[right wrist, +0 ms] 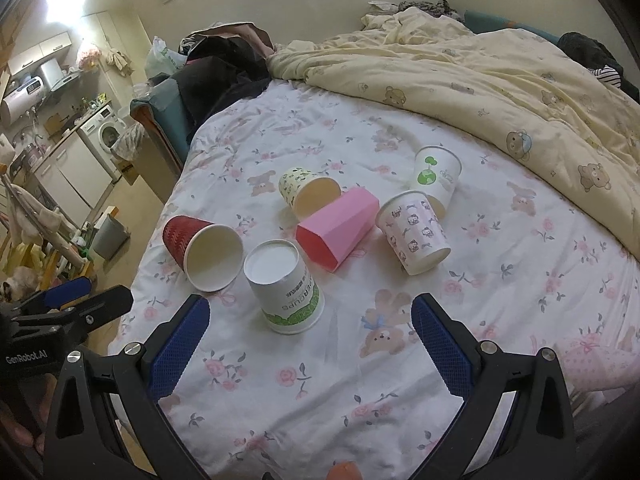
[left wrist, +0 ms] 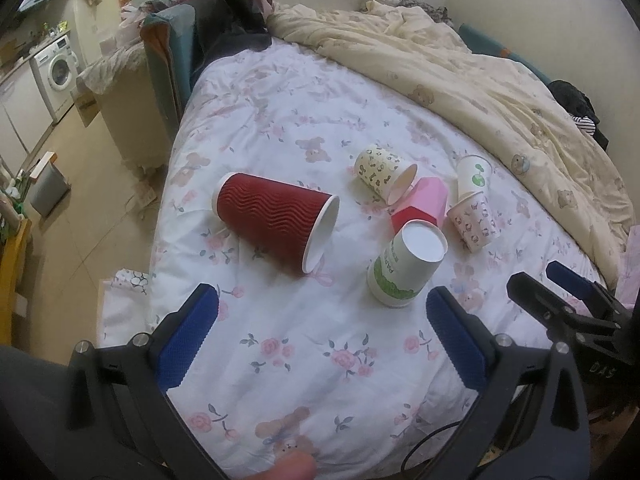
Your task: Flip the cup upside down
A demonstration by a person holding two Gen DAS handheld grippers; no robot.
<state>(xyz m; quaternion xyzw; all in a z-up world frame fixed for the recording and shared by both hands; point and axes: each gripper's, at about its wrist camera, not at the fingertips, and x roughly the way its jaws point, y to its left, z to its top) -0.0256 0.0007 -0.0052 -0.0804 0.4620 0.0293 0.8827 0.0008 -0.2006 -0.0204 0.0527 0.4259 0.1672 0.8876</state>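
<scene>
Left hand-held gripper [left wrist: 320,338] and right hand-held gripper [right wrist: 310,338] hover side by side, jaws spread wide.

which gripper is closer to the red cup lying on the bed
Left. The left gripper has the red cup just ahead, slightly to its left. The right gripper sits further right, with the cup ahead and off to its left. Both jaws are open and empty.
</scene>
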